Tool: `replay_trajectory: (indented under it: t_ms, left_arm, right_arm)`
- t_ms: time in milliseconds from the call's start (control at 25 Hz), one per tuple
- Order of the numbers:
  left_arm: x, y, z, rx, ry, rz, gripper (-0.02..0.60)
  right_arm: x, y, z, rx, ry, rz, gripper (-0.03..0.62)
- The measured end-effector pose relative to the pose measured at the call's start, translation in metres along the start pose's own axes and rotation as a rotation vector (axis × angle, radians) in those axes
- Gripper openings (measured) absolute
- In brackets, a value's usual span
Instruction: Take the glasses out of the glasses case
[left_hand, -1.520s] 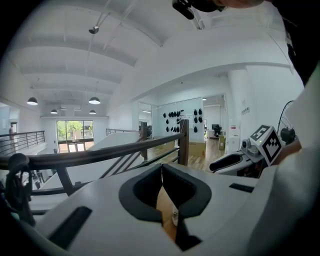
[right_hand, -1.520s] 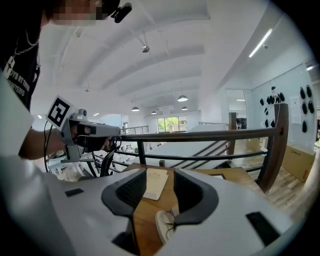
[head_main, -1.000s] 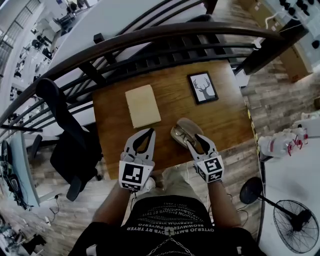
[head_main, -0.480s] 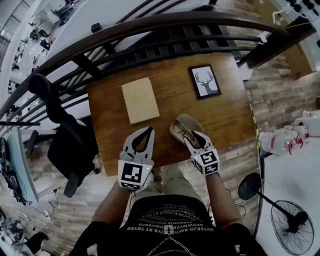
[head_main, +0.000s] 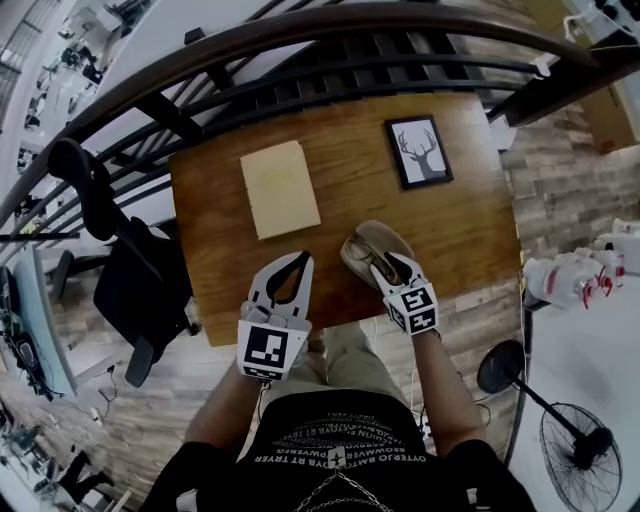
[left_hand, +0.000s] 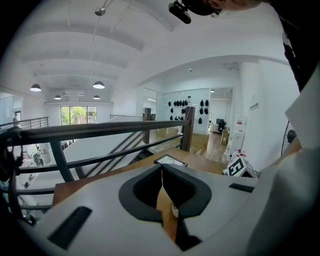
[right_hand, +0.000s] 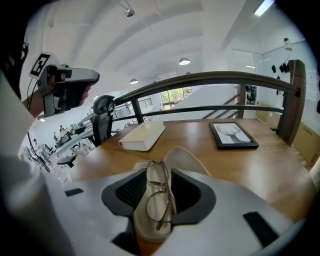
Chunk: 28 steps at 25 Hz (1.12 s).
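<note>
Right gripper (right_hand: 159, 170) was down low at the near edge of the worktop (right_hand: 260, 172), and it was clamped: jaws pinched in on the glasses (right_hand: 160, 197), thin wire frame caught between the dark pads. The glasses lay lengthwise in the lower half of the case (right_hand: 186, 160), a pale beige clamshell with its lid flipped open and leaning away from the gripper. The case sat on the wood near the front edge, right of centre from the head view. Whether the glasses had lifted clear of it was hard to tell; they looked to be resting in it.

Over on the other side, the left gripper (left_hand: 161, 167) was clenched on nothing, tips touching, a hollow loop behind them. It was held up in the air beside the right one, well apart from the case, over the worktop's front edge.

Further back on the wood was a closed cream book (right_hand: 142, 136), lying flat, left of the case and apart from it. Right of that was a black picture frame (right_hand: 233, 135) with a deer's head drawing, flat on the worktop towards the far right corner. Behind the worktop ran a dark curved railing (right_hand: 210, 77), and off to the left a black office chair (right_hand: 103, 107) stood beyond the worktop's side.
</note>
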<state>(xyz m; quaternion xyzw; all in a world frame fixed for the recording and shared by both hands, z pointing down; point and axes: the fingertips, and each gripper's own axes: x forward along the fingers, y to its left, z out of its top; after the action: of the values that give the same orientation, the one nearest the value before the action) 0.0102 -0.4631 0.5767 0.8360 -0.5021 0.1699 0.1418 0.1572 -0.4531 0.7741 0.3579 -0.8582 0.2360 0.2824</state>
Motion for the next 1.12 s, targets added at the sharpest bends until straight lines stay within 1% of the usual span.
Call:
replay_trajectory:
  t_ms: [160, 360, 560, 600, 760, 880, 1120]
  left_arm:
    - [0.001, -0.002, -0.008, 0.002, 0.012, -0.003, 0.029]
    - [0.0, -0.001, -0.011, 0.009, 0.031, 0.01, 0.029]
    - [-0.008, 0.001, -0.011, 0.005, 0.036, 0.021, 0.029]
    - [-0.011, 0.001, -0.009, 0.009, 0.034, 0.022, 0.029]
    - [-0.022, 0.001, -0.003, 0.026, 0.024, 0.027, 0.029]
    - [-0.034, 0.002, 0.004, 0.028, 0.001, 0.03, 0.029]
    - [-0.058, 0.001, 0.021, 0.053, -0.028, 0.022, 0.029]
  right_arm:
    - [0.013, -0.001, -0.012, 0.012, 0.021, 0.015, 0.156]
    - [0.024, -0.007, -0.02, -0.017, 0.065, 0.003, 0.129]
    - [0.031, -0.016, -0.037, -0.027, 0.144, -0.042, 0.043]
    - [0.03, -0.016, -0.038, -0.029, 0.149, -0.051, 0.034]
    - [0.022, -0.013, -0.027, -0.043, 0.111, -0.056, 0.028]
    - [0.012, -0.008, -0.019, -0.049, 0.089, -0.069, 0.028]
    - [-0.02, 0.001, -0.003, -0.035, 0.038, -0.09, 0.028]
